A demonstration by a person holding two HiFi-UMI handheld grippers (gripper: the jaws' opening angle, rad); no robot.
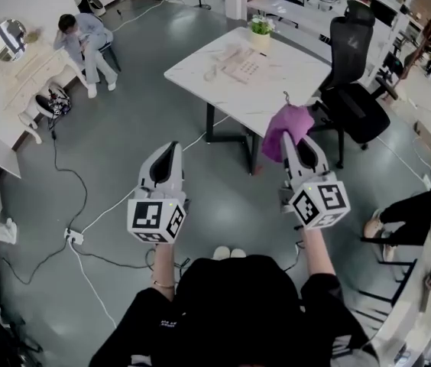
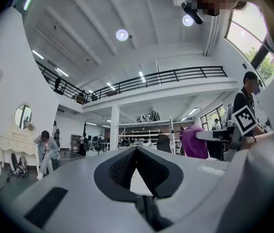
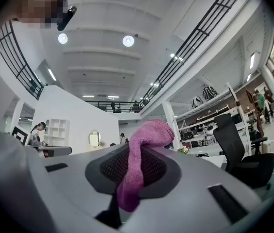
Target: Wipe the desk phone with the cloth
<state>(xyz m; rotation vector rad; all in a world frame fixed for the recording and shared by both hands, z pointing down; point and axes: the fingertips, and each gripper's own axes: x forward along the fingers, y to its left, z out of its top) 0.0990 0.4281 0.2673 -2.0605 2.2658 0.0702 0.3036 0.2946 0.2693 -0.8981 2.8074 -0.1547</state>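
A white desk phone (image 1: 238, 63) lies on the white table (image 1: 277, 98) ahead of me, well beyond both grippers. The purple cloth (image 1: 288, 125) hangs from my right gripper (image 1: 293, 145), which is raised in the air short of the table's near corner. In the right gripper view the cloth (image 3: 149, 132) is pinched between the shut jaws of the right gripper (image 3: 135, 152) and flops over their tip. My left gripper (image 1: 171, 150) is held level with it on the left, above the floor. The left gripper (image 2: 137, 152) has its tips together and holds nothing.
A potted plant (image 1: 260, 27) stands on the table's far edge. A black office chair (image 1: 357, 90) sits at the table's right. Cables and a power strip (image 1: 74, 237) lie on the floor at left. One person (image 1: 85, 40) sits far left, another person (image 1: 414, 212) at right.
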